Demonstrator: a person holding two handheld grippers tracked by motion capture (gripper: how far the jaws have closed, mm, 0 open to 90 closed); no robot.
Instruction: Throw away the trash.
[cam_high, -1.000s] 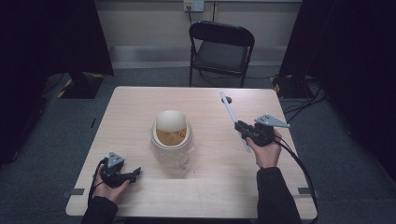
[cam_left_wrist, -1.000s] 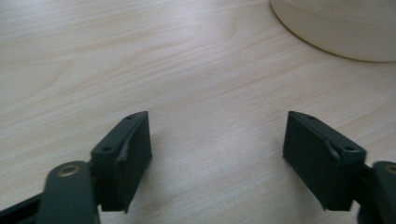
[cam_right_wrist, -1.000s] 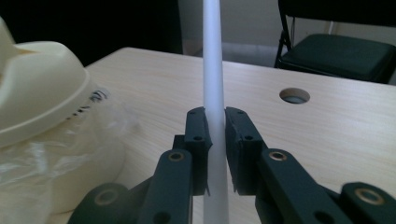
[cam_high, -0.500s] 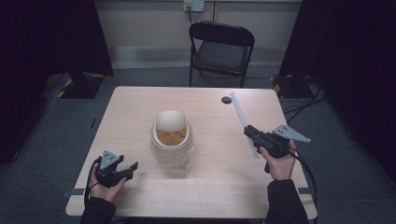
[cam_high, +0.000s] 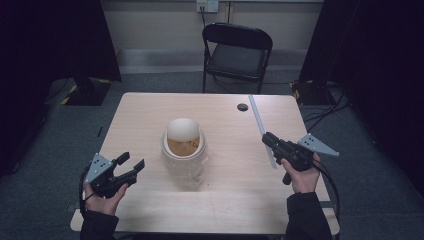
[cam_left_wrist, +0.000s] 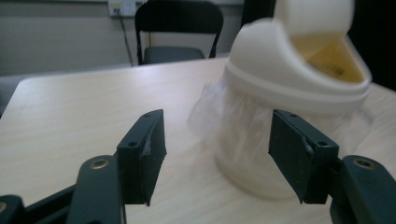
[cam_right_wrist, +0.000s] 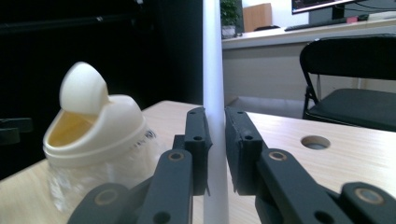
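A small white bin (cam_high: 184, 150) with a swing lid and a clear plastic liner stands at the middle of the wooden table (cam_high: 145, 115). My left gripper (cam_high: 131, 161) rests near the front left, open and holding nothing. In the left gripper view the bin (cam_left_wrist: 289, 70) is close ahead of my left gripper (cam_left_wrist: 217, 154), slightly to the right. My right gripper (cam_high: 267, 139) is at the right side, shut on a long thin white stick (cam_high: 257, 117) that runs toward the far edge. In the right gripper view the stick (cam_right_wrist: 212, 56) stands between the jaws of my right gripper (cam_right_wrist: 215, 154), with the bin (cam_right_wrist: 93, 126) to the left.
A round hole (cam_high: 242, 107) pierces the tabletop near the far edge, beside the stick's far end. A black folding chair (cam_high: 236, 50) stands behind the table. Cables trail across the floor at the right.
The right gripper has drawn back toward the near right with the stick, which now lies lower along the table's right side. The left gripper has shifted slightly left.
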